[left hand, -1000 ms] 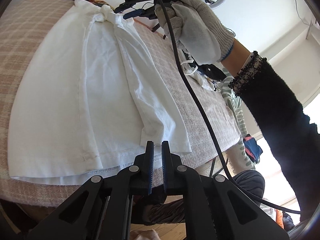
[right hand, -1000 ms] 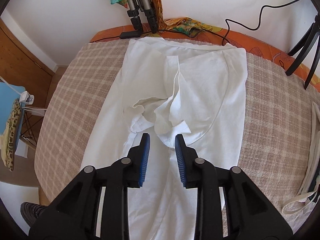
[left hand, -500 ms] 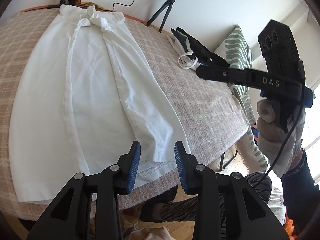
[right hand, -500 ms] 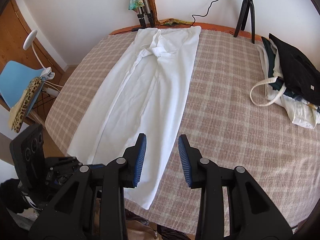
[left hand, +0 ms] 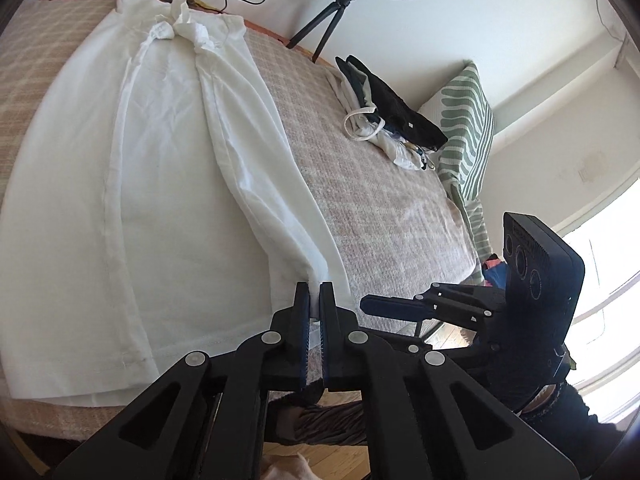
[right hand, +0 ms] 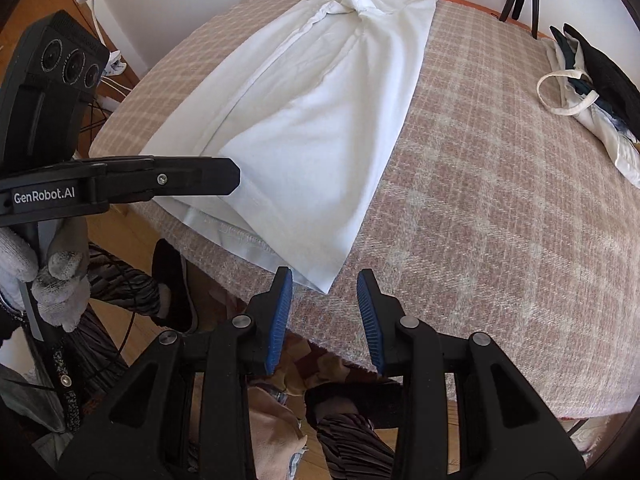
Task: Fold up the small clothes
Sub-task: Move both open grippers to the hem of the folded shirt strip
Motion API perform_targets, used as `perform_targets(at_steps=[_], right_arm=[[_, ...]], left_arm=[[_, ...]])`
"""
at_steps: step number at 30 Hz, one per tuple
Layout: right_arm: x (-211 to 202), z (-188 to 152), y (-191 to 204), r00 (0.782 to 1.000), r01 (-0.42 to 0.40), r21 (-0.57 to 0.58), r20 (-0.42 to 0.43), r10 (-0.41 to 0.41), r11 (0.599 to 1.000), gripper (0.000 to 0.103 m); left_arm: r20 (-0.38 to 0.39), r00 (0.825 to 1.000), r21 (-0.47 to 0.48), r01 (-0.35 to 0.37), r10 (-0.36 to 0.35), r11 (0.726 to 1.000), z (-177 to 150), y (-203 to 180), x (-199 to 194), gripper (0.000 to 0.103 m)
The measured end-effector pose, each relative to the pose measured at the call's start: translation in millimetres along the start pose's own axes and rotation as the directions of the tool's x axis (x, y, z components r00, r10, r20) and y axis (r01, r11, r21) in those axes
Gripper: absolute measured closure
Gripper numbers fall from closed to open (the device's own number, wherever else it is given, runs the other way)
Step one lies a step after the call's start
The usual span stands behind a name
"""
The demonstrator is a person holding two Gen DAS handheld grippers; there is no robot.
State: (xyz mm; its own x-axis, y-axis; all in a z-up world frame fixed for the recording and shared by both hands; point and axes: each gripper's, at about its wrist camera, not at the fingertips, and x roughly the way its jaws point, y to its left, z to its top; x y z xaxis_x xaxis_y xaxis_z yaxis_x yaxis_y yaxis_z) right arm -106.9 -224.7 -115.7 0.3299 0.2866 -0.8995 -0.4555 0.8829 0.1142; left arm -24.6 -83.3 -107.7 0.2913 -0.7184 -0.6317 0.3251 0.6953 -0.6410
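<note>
White garment (left hand: 168, 184) flat on table (left hand: 384, 200), both sides folded inward lengthwise. Left gripper (left hand: 314, 300) clamped on near hem; right gripper (right hand: 325, 286) part-open, empty, at hem corner. Crosswise folding outstanding.

Smooth white cloth garment (left hand: 168, 184) lies on coarse woven checked blanket (left hand: 384, 208).

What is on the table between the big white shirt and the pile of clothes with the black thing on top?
Nothing. Between the white shirt and the pile of clothes only bare checked cloth shows, clearest in the right wrist view.
</note>
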Motion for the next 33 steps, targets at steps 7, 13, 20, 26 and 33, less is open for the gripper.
perform_targets(at_steps=[7,13,20,26,33], right_arm=[[-1.3,-1.4,13.9,0.999,0.050,-0.077,0.006,-0.050,0.996,0.098],[-4.6,-7.8,11.1,0.994,0.107,-0.103,-0.005,-0.109,0.989,0.098],[-18.5,6.1,-5.7,0.997,0.059,0.016,0.053,-0.060,0.998,0.073],[-1.4,6.8,-25.3,0.999,-0.016,0.109,0.036,0.012,0.994,0.061],[9.9,0.2,-53.7,0.980,-0.197,0.235,0.062,0.187,0.952,0.061]], left_arm=[[0.022,0.999,-0.006,-0.030,0.030,1.000,-10.8,9.9,-7.5,0.100],[-0.011,0.998,-0.059,-0.065,0.064,0.996,-27.2,32.6,1.6,0.100],[-0.036,0.995,0.008,-0.096,0.096,0.995,-37.6,24.1,-18.1,0.091],[0.094,0.961,-0.002,-0.263,0.262,0.965,-37.9,45.6,-81.3,0.083],[0.035,0.930,-0.102,-0.360,0.365,0.927,-25.4,102.0,-100.9,0.065]])
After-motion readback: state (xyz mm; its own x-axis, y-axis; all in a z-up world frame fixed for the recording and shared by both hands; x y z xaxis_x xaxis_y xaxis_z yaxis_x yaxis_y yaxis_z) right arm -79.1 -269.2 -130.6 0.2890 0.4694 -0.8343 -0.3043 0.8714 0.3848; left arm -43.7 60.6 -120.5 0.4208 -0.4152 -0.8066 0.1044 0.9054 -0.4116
